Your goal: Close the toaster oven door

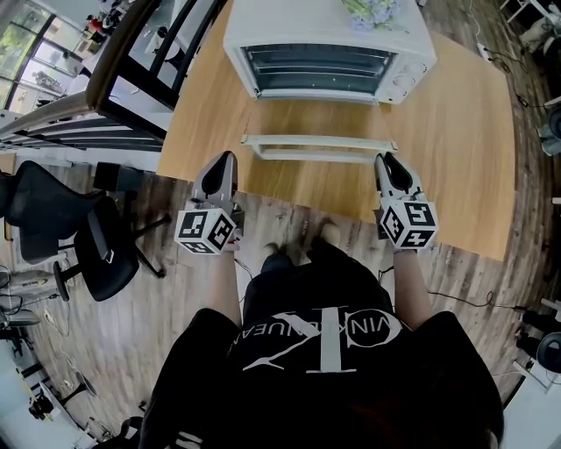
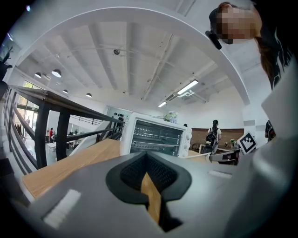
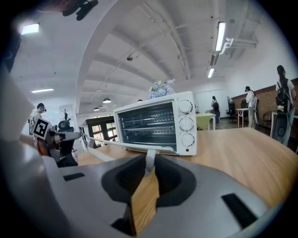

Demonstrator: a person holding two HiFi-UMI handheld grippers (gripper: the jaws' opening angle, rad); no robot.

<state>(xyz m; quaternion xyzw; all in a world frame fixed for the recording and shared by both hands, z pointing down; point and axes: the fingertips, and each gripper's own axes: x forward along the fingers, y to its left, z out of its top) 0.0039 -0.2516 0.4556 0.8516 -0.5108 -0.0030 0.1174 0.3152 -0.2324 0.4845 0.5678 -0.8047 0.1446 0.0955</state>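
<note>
White toaster oven (image 1: 329, 26), glass door (image 1: 320, 147) dropped open; left gripper (image 1: 230, 158), right gripper (image 1: 383, 158) (both closed, empty) flank glass door. Advice: lift both ends evenly.

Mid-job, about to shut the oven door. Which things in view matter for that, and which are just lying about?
For the job:
- toaster oven
- its door, lowered flat towards the person
- left gripper and right gripper, both just short of the door

Just lying about:
- flowers on top of the oven
- office chair
</note>
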